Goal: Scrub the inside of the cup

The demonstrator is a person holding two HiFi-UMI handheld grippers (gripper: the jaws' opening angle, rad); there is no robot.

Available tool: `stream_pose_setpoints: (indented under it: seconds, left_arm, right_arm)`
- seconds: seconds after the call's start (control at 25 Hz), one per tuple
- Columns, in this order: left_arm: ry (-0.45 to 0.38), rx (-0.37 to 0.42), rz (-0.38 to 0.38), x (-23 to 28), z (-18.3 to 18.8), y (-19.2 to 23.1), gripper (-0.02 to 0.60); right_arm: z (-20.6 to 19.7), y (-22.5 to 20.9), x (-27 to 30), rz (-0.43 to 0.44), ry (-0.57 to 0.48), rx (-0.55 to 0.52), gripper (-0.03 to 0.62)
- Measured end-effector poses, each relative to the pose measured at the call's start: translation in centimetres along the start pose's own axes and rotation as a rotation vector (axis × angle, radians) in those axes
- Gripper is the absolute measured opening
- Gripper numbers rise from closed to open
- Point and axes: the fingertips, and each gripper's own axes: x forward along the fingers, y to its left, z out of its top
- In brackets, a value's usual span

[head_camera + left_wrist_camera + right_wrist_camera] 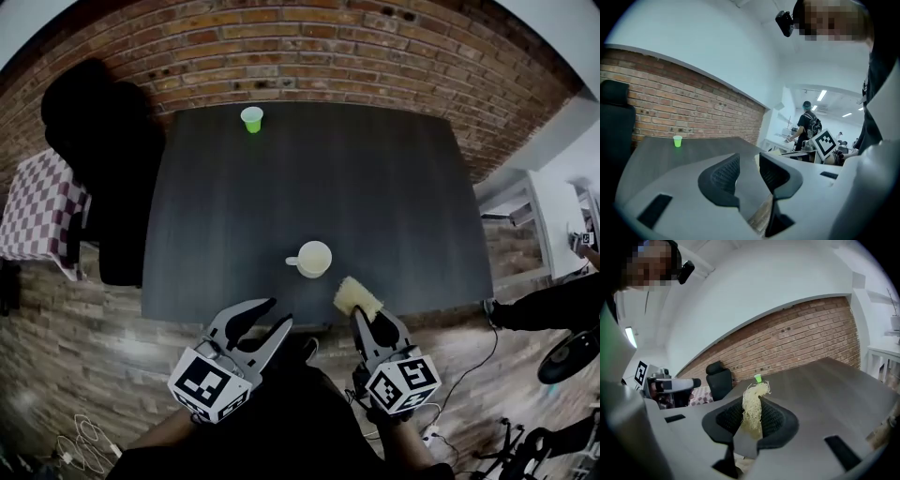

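Note:
A cream mug stands on the dark table near its front edge, handle to the left. My right gripper is shut on a pale yellow fibrous scrubber, held just right of and nearer than the mug; the scrubber sticks up between the jaws in the right gripper view. My left gripper is open and empty, off the table's front edge, below and left of the mug. The mug is out of sight in both gripper views.
A small green cup stands at the table's far edge, near a brick wall. A black office chair and a checkered seat are left of the table. People stand in the background of the left gripper view.

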Motion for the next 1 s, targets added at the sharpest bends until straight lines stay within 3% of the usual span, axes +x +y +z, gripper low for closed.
stream_pose_setpoints:
  seconds: [0.12,0.24,0.36,0.6,0.8,1.0]
  left_arm:
    - [0.021,0.045,0.055,0.8,-1.0,2.0,0.140]
    - [0.116,0.088,0.068,1.9,-3.5,4.1,0.140]
    - [0.180,0.089,0.040,3.2,-5.6,5.7,0.140]
    - [0.217,0.115,-0.025,5.0,-7.7,9.7,0.140]
    - [0.276,0.150,-0.066,7.5,-10.2,13.0,0.140]
    - [0.379,0.260,-0.089,10.5,-13.2,14.8,0.141]
  right_arm:
    - [-0.5,-1.4,2.6,-0.004,0.042,-0.024,0.091]
    - [-1.1,-2.4,5.3,-0.004,0.101,-0.040,0.091]
    - [-1.5,-2.7,7.6,0.002,0.174,-0.058,0.091]
    - [-2.3,-1.5,12.0,0.001,0.307,-0.148,0.091]
    - [-2.9,-1.3,15.5,0.024,0.455,-0.279,0.091]
    - [-3.7,-2.1,18.6,0.039,0.552,-0.375,0.091]
